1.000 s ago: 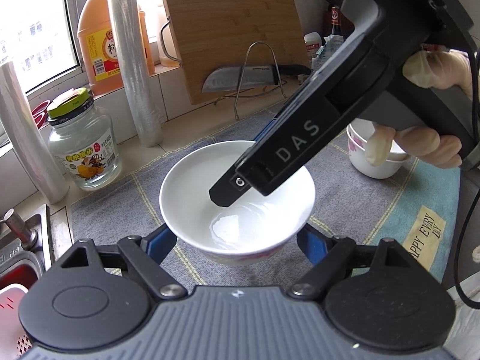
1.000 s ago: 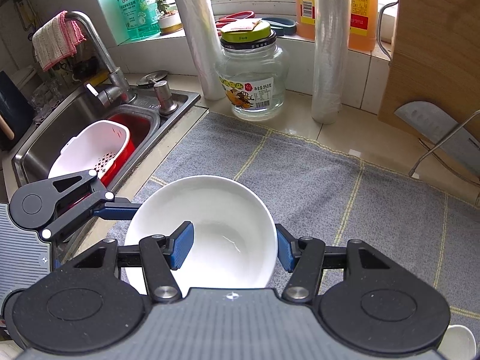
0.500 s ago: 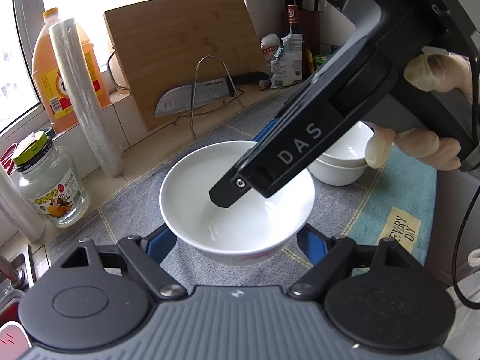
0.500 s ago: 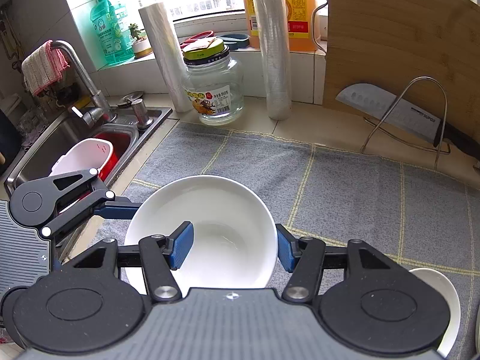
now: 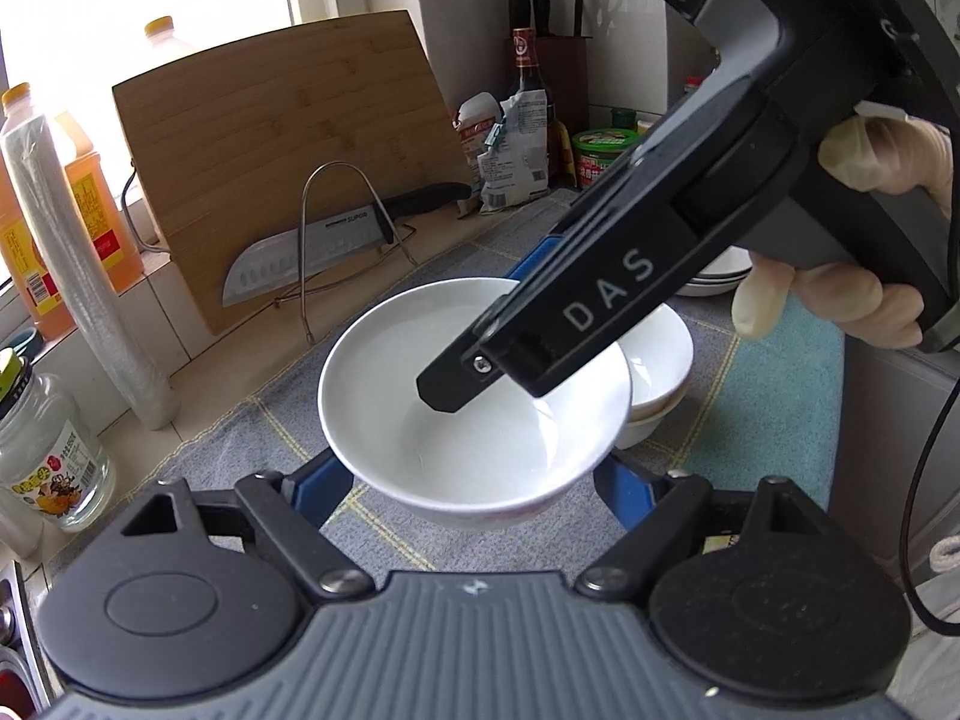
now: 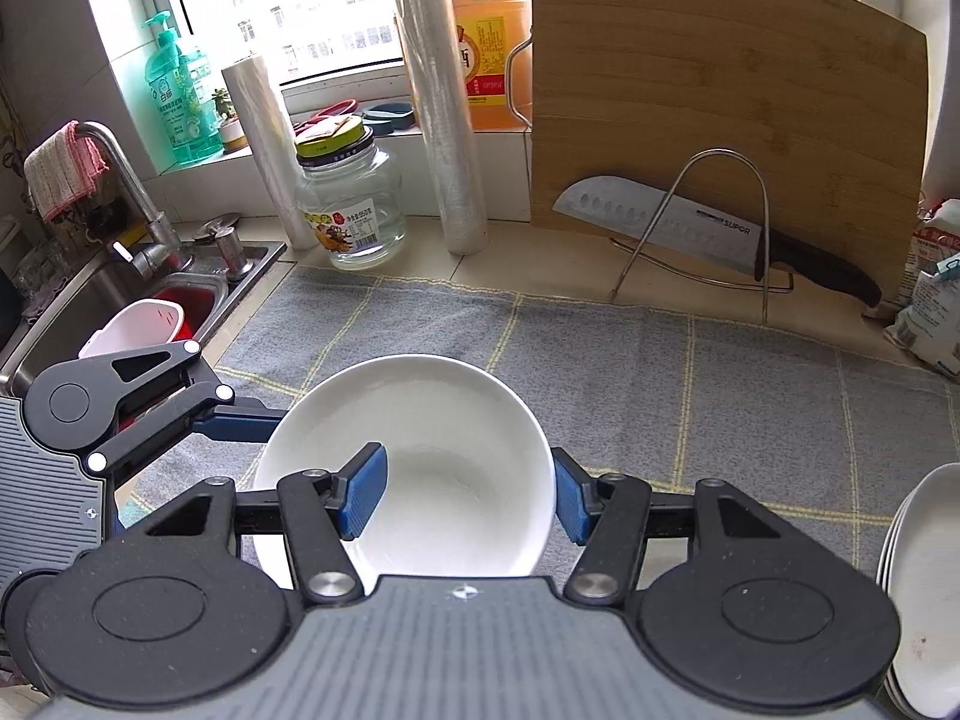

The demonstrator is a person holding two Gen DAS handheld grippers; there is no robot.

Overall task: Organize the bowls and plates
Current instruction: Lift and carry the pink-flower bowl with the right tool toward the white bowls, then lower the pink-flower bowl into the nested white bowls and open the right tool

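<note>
Two hand-held grippers share one white bowl (image 5: 474, 414) above a grey checked mat (image 6: 690, 396) on a kitchen counter. From the left wrist view, the left gripper (image 5: 474, 489) cradles the bowl from outside, its blue pads against opposite sides of the bowl's wall below the rim. The right gripper (image 6: 459, 495), seen from its own camera, pinches the bowl's right rim: one blue finger (image 6: 363, 495) sits inside the bowl, the other (image 6: 570, 501) outside the wall, jaws drawn close on the porcelain. In the left view the right gripper's black body, marked DAS, reaches diagonally down into the bowl, held by a gloved hand (image 5: 870, 228) at upper right.

Behind and just right of the carried bowl stand stacked white bowls (image 5: 660, 360) on the mat; whether the carried bowl touches them is hard to tell, since it overlaps them in the frame. A pile of white plates (image 6: 924, 588) shows at the right edge of the right view.

Along the tiled back ledge lean a bamboo cutting board (image 6: 720, 102) and a santoku knife (image 6: 678, 228) in a wire stand (image 6: 708, 222). Left of these stand two rolls of plastic film (image 6: 444, 114), a glass jar (image 6: 354, 204) with a green lid, and an orange oil jug (image 6: 489, 42). A steel sink (image 6: 78, 294) with a faucet (image 6: 120, 180) lies at far left.
</note>
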